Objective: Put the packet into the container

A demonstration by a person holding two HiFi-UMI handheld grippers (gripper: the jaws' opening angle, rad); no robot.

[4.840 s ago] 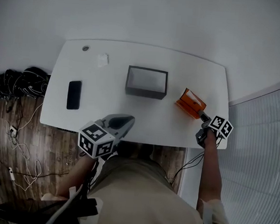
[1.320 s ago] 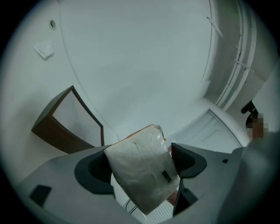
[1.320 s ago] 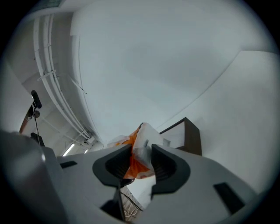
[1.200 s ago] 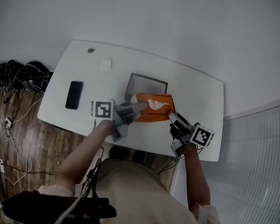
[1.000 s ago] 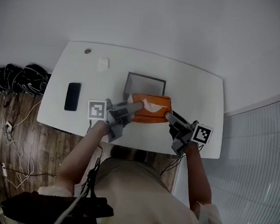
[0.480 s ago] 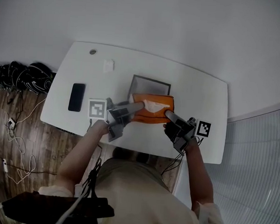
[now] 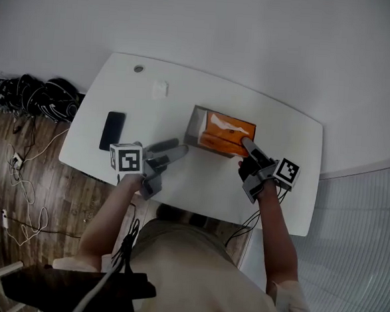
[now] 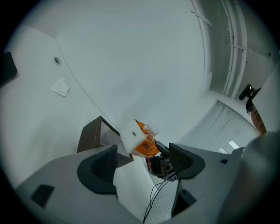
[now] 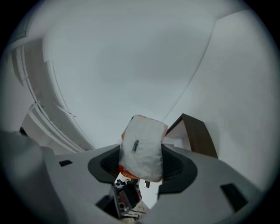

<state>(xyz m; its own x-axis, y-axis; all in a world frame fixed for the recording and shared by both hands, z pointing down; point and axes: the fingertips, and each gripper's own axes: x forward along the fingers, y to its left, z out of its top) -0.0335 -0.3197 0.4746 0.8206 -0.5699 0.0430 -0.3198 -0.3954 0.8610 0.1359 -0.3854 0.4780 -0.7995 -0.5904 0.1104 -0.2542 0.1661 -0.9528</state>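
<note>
— Where is the packet [image 7: 230, 129]?

— In the head view it lies in the mouth of the dark container [image 7: 194, 123], just right of the frame's centre, on the white table [image 7: 200, 179]. The orange side faces up and covers most of the opening; only a grey strip of the container's inside shows at its left. I cannot tell whether the packet sits fully down.

— Does anything have hold of it?

— The right hand-held gripper [image 7: 246, 144] does. In the right gripper view the packet's pale end [image 9: 142, 146] fills the gap between the two jaws, which are closing on it, pads against its sides. The container's brown corner [image 9: 197, 131] stands just to the right of it.

— And the other one?

— The left hand-held gripper [image 7: 182, 146] hangs over the table to the lower left of the container, apart from it. In the left gripper view its jaws stand wide and are opening, with nothing between the pads; the packet [image 8: 142, 140] and container [image 8: 91, 135] show well beyond them.

— Anything else about?

— A black phone [image 7: 113, 131] lies flat near the table's left edge, and a heap of dark cables [image 7: 36, 95] sits on the wooden floor [image 7: 19, 193] at the far left.
</note>
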